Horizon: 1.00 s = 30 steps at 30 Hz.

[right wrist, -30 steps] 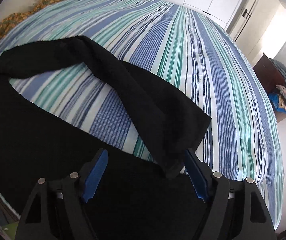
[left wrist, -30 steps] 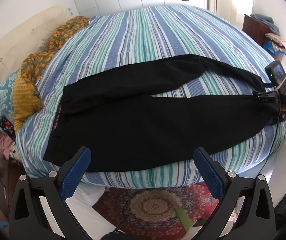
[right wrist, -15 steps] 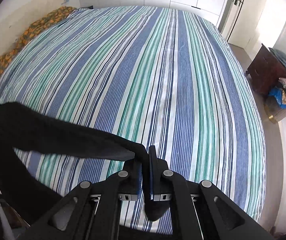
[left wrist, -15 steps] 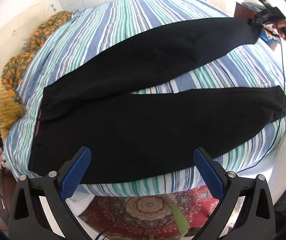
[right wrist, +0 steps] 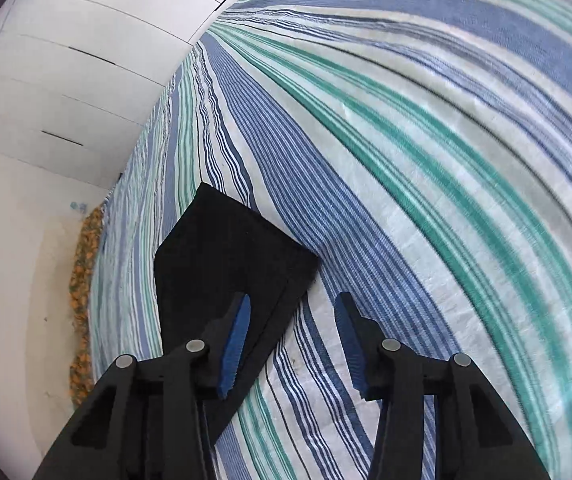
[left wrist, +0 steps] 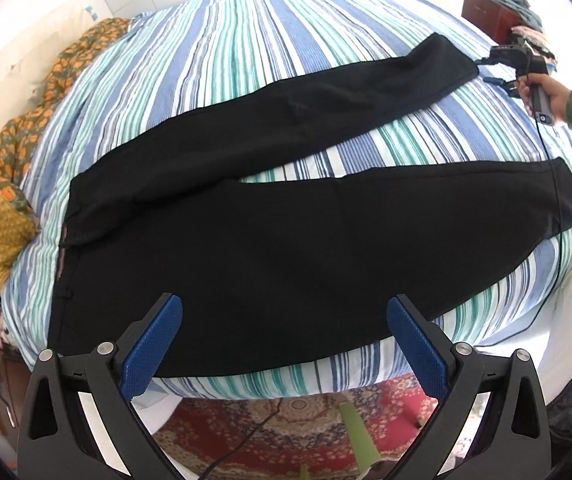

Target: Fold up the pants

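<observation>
Black pants (left wrist: pixel 270 216) lie spread flat on the striped bed (left wrist: pixel 222 52), waistband at the left, both legs running right in a V. My left gripper (left wrist: pixel 284 344) hangs open above the near edge of the seat, gripping nothing. In the left wrist view my right gripper (left wrist: pixel 492 72) sits just off the far leg's cuff, held by a hand (left wrist: pixel 542 92) in a green sleeve. In the right wrist view the right gripper (right wrist: pixel 292 344) has its jaws opening; the far leg's cuff (right wrist: pixel 222 256) lies flat on the bedspread (right wrist: pixel 426 184) just ahead and left, free of the blue pads.
Orange patterned pillows (left wrist: pixel 26 128) line the bed's left side. A red patterned rug (left wrist: pixel 278 432) covers the floor below the near bed edge. A dark wooden cabinet (left wrist: pixel 486 12) with clothes stands at the far right. White wardrobe doors (right wrist: pixel 66 64) stand beyond the bed. A thin black cable (left wrist: pixel 558 208) crosses the near leg.
The right gripper carried the far leg's cuff out to the right, spread the legs apart, then let go; its jaws now stand apart and rolled. The left gripper dipped slightly toward the pants.
</observation>
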### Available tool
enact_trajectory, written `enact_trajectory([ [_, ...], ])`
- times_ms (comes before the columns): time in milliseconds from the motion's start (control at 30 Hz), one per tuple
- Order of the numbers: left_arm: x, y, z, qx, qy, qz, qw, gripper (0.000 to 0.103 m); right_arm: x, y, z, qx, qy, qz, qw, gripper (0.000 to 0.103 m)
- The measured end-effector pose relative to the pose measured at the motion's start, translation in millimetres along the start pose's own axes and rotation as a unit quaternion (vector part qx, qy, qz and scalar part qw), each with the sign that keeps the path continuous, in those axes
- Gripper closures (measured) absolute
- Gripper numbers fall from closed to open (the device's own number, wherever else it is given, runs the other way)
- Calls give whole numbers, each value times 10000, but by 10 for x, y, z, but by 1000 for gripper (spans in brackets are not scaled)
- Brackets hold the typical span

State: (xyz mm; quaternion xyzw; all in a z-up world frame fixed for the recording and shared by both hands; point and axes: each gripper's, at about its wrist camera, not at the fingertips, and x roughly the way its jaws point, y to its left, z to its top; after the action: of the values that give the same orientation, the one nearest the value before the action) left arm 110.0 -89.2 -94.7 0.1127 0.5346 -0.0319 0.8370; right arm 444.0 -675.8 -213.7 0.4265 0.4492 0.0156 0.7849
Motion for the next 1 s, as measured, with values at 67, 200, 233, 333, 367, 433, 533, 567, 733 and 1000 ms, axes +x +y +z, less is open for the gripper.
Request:
enact_trajectory([
  [67,2,-6,8,-13,-1,32,10000,1,172,-38,-10,145,-72,238,9996,60],
  [200,54,0,19,-52,112,71,9999,1,455,-172,-27,653,-202,612,9958,71],
  [233,56,4,24,-49,115,86,9999,1,454,-187,-19,766,-283,626,9947,80],
  [333,43,38,21,-63,16,125,9999,1,163,-116,-61,532,-568,670,9947,90],
  [367,60,53,18,-84,6,113,9999,1,-12,-74,-86,335,-701,714,9944,91],
  [433,150,77,24,-134,82,28,9999,1,-361,-35,-199,-114,-756,374,9964,91],
  [533,280,115,108,-87,39,15,10000,1,-485,-98,-394,-641,-403,-606,9953,85],
  [567,318,145,158,-47,-40,108,9999,1,-467,-97,-454,-857,-300,-1004,9908,65],
  [733,760,744,637,-507,-597,711,9944,1,-517,285,-741,-1574,-860,-1822,9668,40],
  [1000,2124,1704,1074,-1585,19,1232,9796,0,747,2148,-2307,-3004,1259,610,9435,39],
])
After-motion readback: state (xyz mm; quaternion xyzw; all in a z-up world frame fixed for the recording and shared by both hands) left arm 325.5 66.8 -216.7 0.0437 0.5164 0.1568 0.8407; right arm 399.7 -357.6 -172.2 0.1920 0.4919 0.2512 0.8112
